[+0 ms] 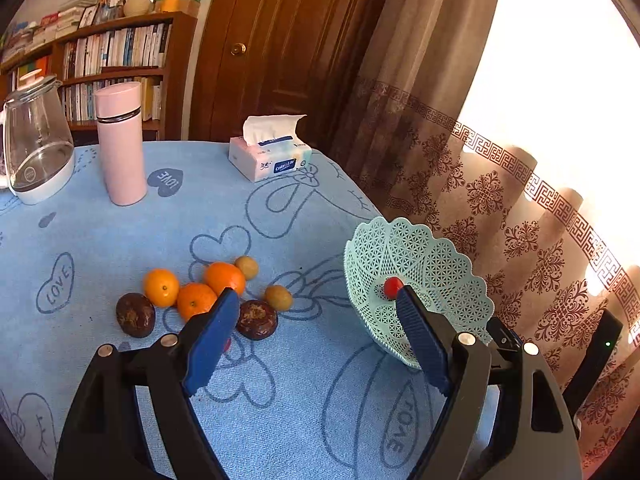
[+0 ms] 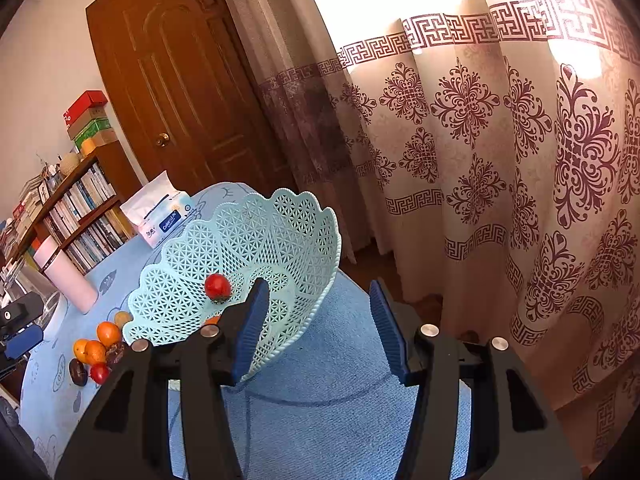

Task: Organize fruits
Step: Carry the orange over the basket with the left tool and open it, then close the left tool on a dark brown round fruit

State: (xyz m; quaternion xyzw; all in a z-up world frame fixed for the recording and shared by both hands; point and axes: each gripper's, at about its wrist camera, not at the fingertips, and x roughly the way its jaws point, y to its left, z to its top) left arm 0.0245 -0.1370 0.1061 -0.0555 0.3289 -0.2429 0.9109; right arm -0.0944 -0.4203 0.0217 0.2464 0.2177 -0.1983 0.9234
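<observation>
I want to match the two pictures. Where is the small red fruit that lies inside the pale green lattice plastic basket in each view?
Left wrist view: the small red fruit lies right of centre in the pale green lattice plastic basket, just above the right blue pad.
Right wrist view: the fruit lies left of centre, on the basket's floor.
Shared landmark: the tissue pack.

Basket (image 2: 256,240): pale mint plastic, lattice holes all over, slight sheen. Tablecloth (image 1: 240,400): blue cloth, kinda fuzzy, matt. Gripper pads (image 1: 420,336): blue, ribbed, rubbery looking; arms glossy black plastic, shiny metal pins. Oranges (image 1: 224,278): dimpled, bit glossy. Dark fruits (image 1: 135,314): rough, wrinkly, dull. Red fruit (image 2: 217,286): smooth, shiny. Door (image 1: 288,40): varnished wood. Jug (image 1: 36,152): clear glass. Pink flask (image 1: 120,144): smooth, matt. Tissue pack (image 1: 272,160): glossy plastic wrap, soft paper.
</observation>
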